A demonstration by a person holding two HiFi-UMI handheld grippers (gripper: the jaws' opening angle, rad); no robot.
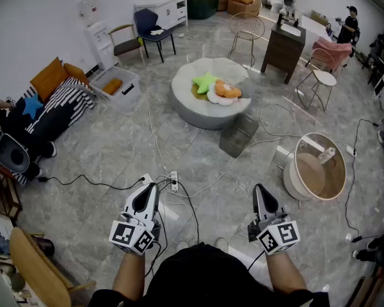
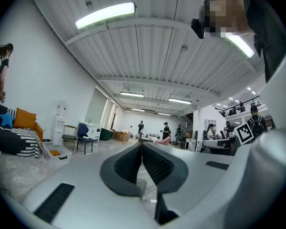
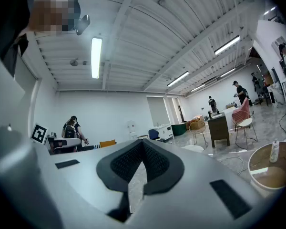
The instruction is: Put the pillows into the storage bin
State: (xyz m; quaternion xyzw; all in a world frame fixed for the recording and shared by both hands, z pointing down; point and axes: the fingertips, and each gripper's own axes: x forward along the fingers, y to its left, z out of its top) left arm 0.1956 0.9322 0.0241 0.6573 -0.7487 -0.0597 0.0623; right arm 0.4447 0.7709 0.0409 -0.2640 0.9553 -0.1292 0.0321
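1. Two grippers were held low, near the person's body and well apart from the pillows. The left gripper [image 1: 146,180] had its jaws pressed together on nothing. The right gripper [image 1: 258,188] was pressed together too, and it was empty.
2. A green star pillow [image 1: 205,82] and an orange pillow [image 1: 228,89] lay touching on the round grey seat [image 1: 192,110]. Something white lay under them, mostly hidden.
3. The storage bin [image 1: 121,100] stood on the floor, left of the seat. An orange thing [image 1: 112,86] lay inside it, too small to tell what it was.
4. A blue star pillow [image 1: 32,105] lay near the left edge, beside a striped cushion [image 1: 67,101].
5. In the left gripper view the bin was tiny, far off to the left. In the right gripper view the pillows were hidden behind the gripper's own body.
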